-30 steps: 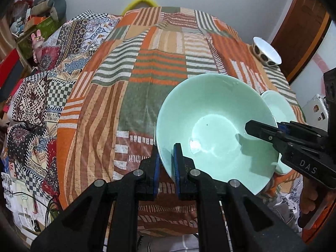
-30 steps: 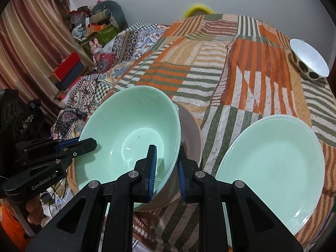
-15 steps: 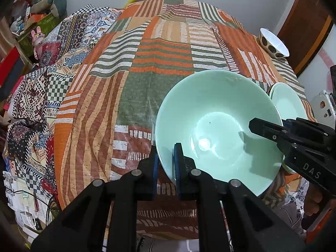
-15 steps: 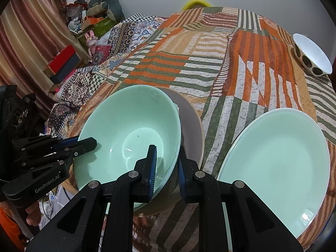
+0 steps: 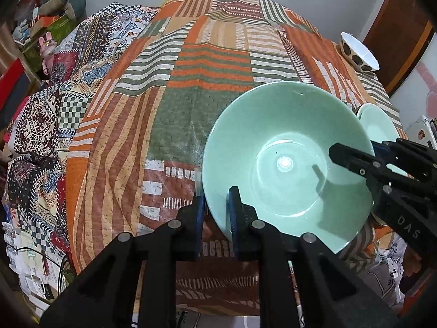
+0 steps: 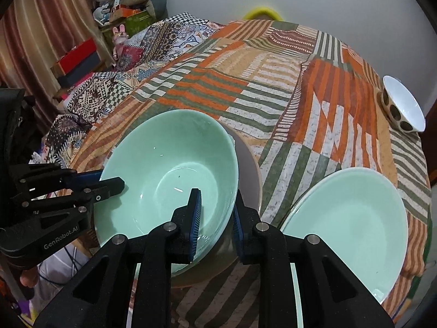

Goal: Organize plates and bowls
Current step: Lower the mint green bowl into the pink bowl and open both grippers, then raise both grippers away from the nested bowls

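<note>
left wrist: left hand-held gripper [image 5: 215,213] jaws opening astride green bowl [image 5: 286,161] rim.

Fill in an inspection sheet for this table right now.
Surface: round table under a striped patchwork cloth.
Job's things: green bowl sits on a tan plate; green plate lies beside them; spotted bowl stands at the far edge.
Clutter: nothing seen on the cloth besides the dishes.
Grippers: left gripper and right gripper straddle opposite sides of the green bowl's rim, jaws opening.
Cables: black cable below the table edge.
Surroundings: curtain, pink rabbit toy, stacked boxes, wooden door.
</note>
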Available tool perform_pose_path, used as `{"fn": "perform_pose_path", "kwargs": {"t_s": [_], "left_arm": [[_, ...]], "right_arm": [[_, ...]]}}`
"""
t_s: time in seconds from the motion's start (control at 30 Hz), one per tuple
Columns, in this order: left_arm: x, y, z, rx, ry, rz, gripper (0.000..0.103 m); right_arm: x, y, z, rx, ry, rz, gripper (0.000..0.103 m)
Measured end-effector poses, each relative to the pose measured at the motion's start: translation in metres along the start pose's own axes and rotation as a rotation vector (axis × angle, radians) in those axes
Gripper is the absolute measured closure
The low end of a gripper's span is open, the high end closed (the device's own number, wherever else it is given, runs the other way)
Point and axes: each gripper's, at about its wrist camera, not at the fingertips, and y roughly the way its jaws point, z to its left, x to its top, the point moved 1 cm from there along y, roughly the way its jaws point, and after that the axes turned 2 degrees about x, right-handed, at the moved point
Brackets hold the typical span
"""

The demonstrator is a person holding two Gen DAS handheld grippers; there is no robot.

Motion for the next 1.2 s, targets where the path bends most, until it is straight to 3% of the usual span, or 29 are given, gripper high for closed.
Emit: {"fn": "perform_pose_path", "kwargs": {"t_s": [0.13, 0.2, 0.3, 0.4, 0.53, 0.9, 1.2], "left_arm": [[0.001, -0.007, -0.002, 0.039, 0.019, -0.031, 0.086], [0.003, -0.015, -0.005, 0.068, 0.049, -0.063, 0.080], [0.007, -0.026, -0.005, 0.056, 0.046, -0.084, 0.071], [0.013, -0.042, -0.007, 0.039, 0.038, -0.116, 0.068], [0.024, -0.065, -0.016, -0.007, 0.029, -0.162, 0.061], [0.068, -0.131, -0.082, -0.131, 0.092, -0.337, 0.039], [0.122, -0.121, -0.146, -0.194, 0.135, -0.359, 0.029]], "right_arm": [[0.002, -0.005, -0.007, 0.005, 0.033, -0.028, 0.079], [0.004, -0.012, -0.009, 0.027, 0.056, -0.048, 0.073], [0.008, -0.023, -0.008, 0.006, 0.050, -0.078, 0.067], [0.009, -0.038, -0.012, 0.000, 0.056, -0.121, 0.060], [0.009, -0.060, -0.030, -0.006, 0.090, -0.166, 0.058], [-0.006, -0.135, -0.127, -0.158, 0.208, -0.303, 0.054], [-0.020, -0.167, -0.221, -0.224, 0.368, -0.365, 0.050]]}}
